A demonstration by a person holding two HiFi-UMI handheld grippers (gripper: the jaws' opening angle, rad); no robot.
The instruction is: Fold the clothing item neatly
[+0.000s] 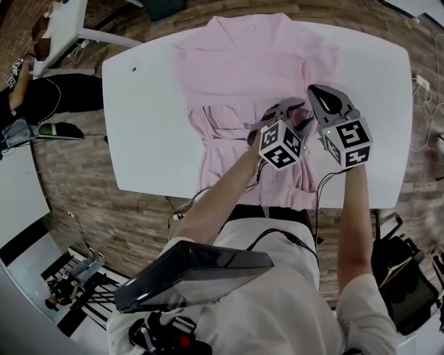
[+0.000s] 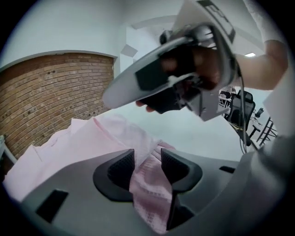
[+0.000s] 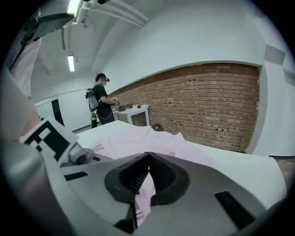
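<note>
A pink garment (image 1: pixel 257 62) lies spread on the white table (image 1: pixel 146 139), collar at the far side and its lower part bunched toward the near edge. My left gripper (image 1: pixel 286 111) is over the garment's middle. In the left gripper view its jaws (image 2: pixel 147 163) stand apart with a strip of pink cloth (image 2: pixel 150 189) lying loose between the pads. My right gripper (image 1: pixel 318 91) hovers just to the right of it, above the garment's right side. Its jaws (image 3: pixel 148 159) are shut tip to tip, and pink cloth shows only beneath them.
The table's near edge runs just below the garment's hem (image 1: pixel 277 201). A second white table (image 1: pixel 69 21) stands at the far left. A person (image 3: pixel 102 99) stands by a brick wall (image 3: pixel 216 106) in the background. A dark bag (image 1: pixel 402 277) sits on the floor at right.
</note>
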